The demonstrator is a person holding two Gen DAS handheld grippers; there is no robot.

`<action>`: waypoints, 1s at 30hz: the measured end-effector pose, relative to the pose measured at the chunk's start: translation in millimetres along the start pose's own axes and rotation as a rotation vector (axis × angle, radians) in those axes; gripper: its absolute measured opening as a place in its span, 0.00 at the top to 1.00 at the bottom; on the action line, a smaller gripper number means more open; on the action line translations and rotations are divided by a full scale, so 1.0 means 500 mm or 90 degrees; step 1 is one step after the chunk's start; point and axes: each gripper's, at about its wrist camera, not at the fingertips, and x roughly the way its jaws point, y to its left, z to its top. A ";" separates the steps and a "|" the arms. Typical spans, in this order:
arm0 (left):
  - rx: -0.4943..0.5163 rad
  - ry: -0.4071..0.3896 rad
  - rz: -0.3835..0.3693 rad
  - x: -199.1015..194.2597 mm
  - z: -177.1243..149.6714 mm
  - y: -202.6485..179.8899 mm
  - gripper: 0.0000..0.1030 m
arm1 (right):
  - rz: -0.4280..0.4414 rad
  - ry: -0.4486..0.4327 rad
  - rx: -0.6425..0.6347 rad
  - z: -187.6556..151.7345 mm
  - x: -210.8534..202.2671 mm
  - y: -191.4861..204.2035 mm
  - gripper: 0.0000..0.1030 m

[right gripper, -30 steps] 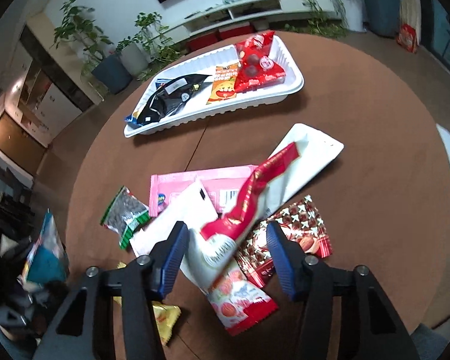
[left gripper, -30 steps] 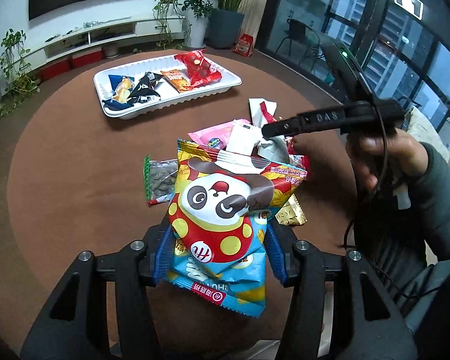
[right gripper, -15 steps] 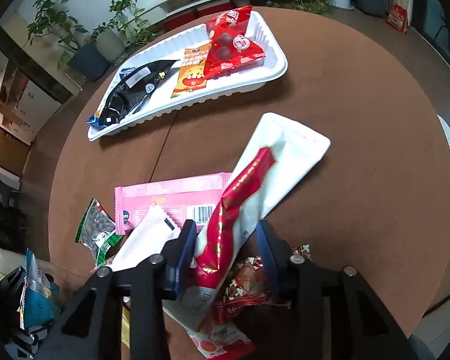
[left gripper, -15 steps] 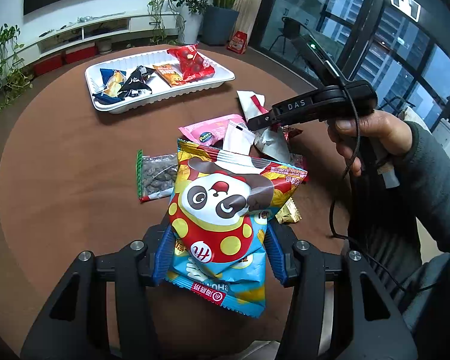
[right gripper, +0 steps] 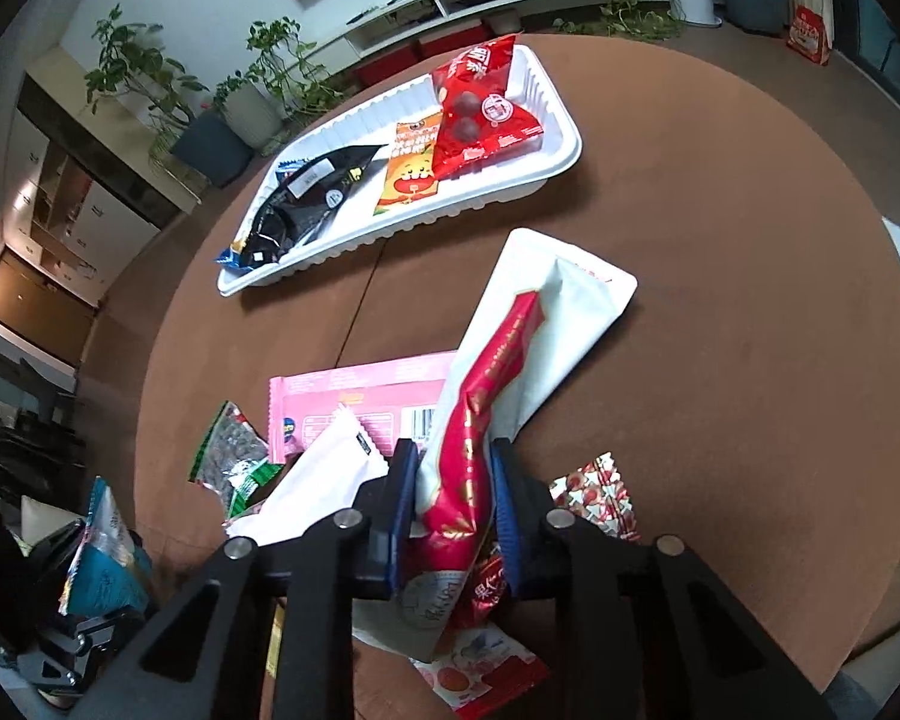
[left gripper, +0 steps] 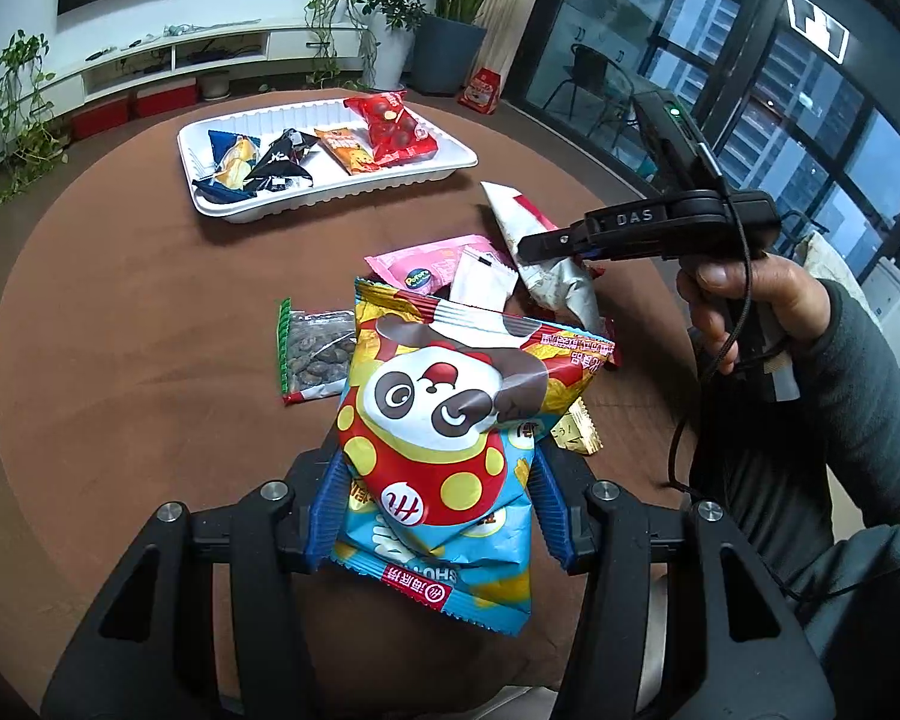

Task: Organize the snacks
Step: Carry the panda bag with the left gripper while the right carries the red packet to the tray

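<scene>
R gripper (right gripper: pixel 453 504) closing on red-white pouch (right gripper: pixel 498 360), L gripper (left gripper: pixel 435 510) clamps panda bag (left gripper: pixel 444 420): grip pouch firmly, lift clear of pile, carry to tray (right gripper: pixel 561 138) at 12 o'clock.

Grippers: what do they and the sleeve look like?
Both the left gripper and right gripper have black frames, silver screws and blue jaws. The right one's black body reads "DAS", has a green light and trails a black cable. The sleeve is dark grey.

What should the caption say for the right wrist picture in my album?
Right tool closing on a red-and-white snack bag above the snack pile, white tray waiting beyond.
</scene>
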 end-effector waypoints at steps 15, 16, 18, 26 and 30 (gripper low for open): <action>-0.059 -0.054 0.020 -0.050 0.033 0.040 0.51 | 0.089 -0.104 -0.008 0.021 -0.124 0.039 0.75; -0.061 -0.060 0.024 -0.056 0.041 0.042 0.51 | 0.090 -0.112 -0.012 0.025 -0.132 0.044 0.75; -0.062 -0.076 0.037 -0.072 0.068 0.048 0.51 | 0.091 -0.126 -0.021 0.034 -0.144 0.052 0.75; -0.072 -0.138 0.060 -0.106 0.241 0.083 0.51 | 0.088 -0.171 -0.090 0.122 -0.177 0.119 0.75; -0.094 -0.148 0.067 -0.086 0.337 0.120 0.51 | 0.066 -0.179 -0.148 0.202 -0.170 0.167 0.75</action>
